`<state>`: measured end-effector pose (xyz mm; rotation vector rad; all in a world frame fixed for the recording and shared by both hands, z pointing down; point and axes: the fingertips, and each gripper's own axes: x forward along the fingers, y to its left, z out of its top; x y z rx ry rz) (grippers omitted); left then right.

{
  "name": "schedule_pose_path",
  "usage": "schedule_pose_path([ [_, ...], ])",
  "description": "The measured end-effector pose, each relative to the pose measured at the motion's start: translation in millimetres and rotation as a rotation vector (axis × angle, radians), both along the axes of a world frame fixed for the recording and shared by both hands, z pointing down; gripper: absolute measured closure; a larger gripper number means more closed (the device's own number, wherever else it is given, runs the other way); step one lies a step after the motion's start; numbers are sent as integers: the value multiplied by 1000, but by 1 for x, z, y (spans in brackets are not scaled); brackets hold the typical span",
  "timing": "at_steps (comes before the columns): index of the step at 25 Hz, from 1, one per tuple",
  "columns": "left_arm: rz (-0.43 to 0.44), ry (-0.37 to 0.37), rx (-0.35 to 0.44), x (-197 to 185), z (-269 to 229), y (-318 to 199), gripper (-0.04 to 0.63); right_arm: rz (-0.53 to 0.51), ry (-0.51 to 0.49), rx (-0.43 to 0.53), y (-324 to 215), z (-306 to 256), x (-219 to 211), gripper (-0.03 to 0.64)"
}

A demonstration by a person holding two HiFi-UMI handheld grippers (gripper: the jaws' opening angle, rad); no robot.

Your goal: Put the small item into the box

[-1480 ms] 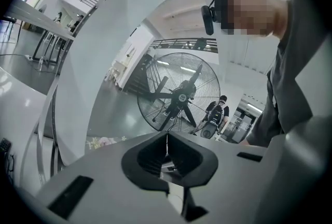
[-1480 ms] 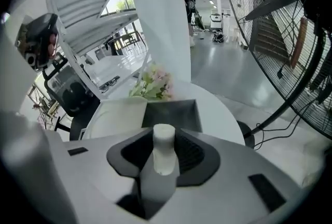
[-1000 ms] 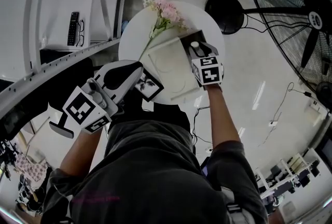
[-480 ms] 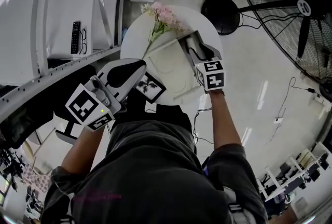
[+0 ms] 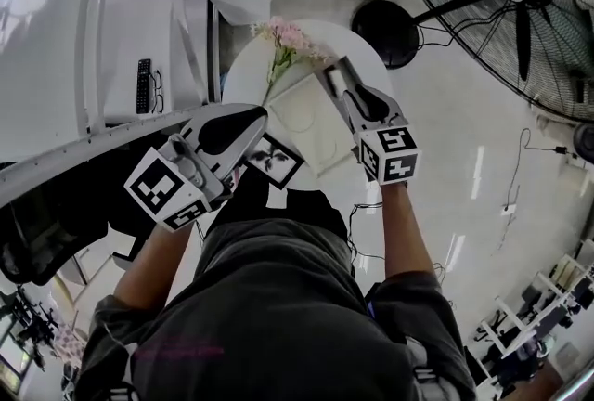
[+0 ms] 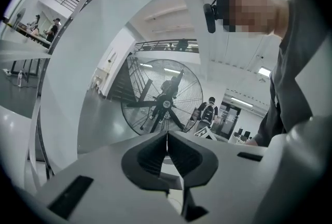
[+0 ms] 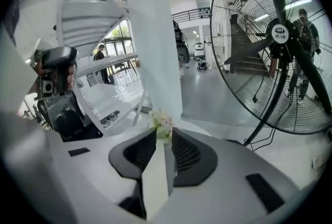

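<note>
A white box lies on the round white table, next to pink flowers. My right gripper is at the box's far right corner. Its jaws have just been closing, and in the right gripper view a white panel of the box is clamped edge-on between them, with the flowers beyond. My left gripper hovers at the table's near left edge. In its own view the left gripper is shut, with nothing between the jaws. No small item shows in any view.
A large floor fan stands to the right, with its round base beside the table. A remote and glasses lie on a white ledge at left. White stair beams run along the left. People stand far off.
Both grippers have risen toward the camera, the right one more. The right gripper's jaws now sit on the box's far corner, and that edge looks lifted.
</note>
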<state>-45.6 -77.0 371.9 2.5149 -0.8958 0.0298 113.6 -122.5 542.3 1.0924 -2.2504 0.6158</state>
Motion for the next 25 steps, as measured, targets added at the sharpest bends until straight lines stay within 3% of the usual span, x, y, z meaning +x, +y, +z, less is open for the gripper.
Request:
schedule_pose_path([
  [9, 56, 1, 74, 0, -32, 16, 574, 63, -125, 106, 28, -74, -3, 555],
  [25, 157, 12, 159, 3, -71, 32, 574, 135, -184, 227, 66, -140, -6, 583],
])
